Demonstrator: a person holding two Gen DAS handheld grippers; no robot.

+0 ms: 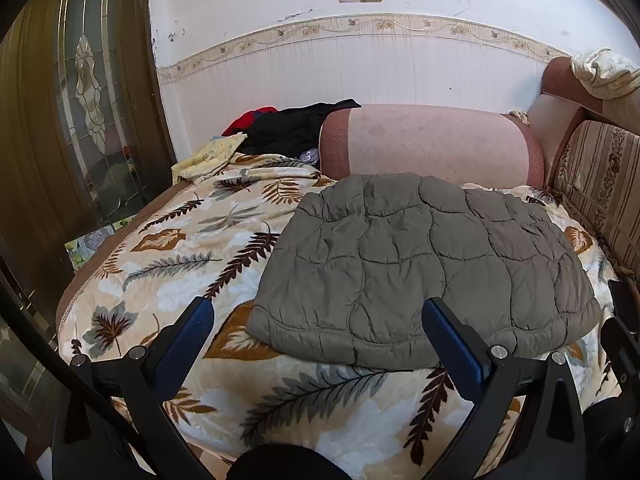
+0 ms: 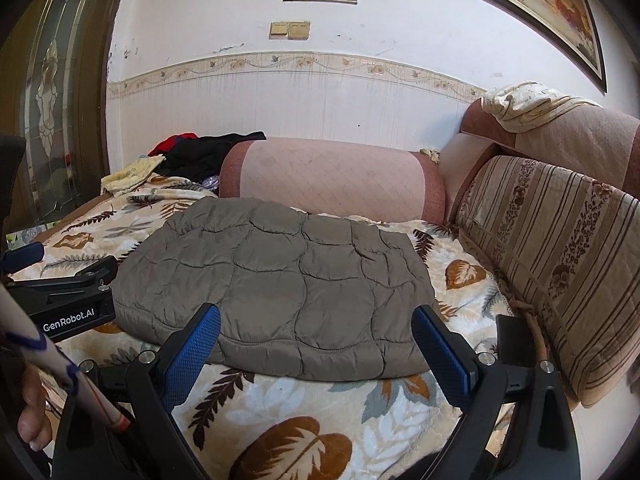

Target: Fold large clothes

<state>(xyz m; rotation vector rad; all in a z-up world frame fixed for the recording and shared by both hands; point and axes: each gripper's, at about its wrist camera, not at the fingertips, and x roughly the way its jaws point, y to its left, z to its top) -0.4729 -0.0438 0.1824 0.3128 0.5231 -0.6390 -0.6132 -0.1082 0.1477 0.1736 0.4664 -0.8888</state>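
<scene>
A grey-green quilted jacket (image 1: 424,268) lies folded into a flat rectangle on a leaf-patterned blanket (image 1: 168,264); it also fills the middle of the right wrist view (image 2: 280,288). My left gripper (image 1: 318,314) hovers open just in front of the jacket's near left hem, its blue pads (image 1: 188,340) wide apart and holding nothing. My right gripper (image 2: 316,320) is open too, just short of the jacket's near right hem, with nothing between its blue pads (image 2: 192,356). The left gripper's black body (image 2: 68,300) shows at the left of the right wrist view.
A pink bolster (image 1: 432,144) lies behind the jacket against the white wall. Black, red and yellow clothes (image 1: 288,128) are piled at the far left. Striped sofa cushions (image 2: 560,264) line the right side. A glass-panelled door (image 1: 84,92) stands left. A hand (image 2: 32,412) shows at bottom left.
</scene>
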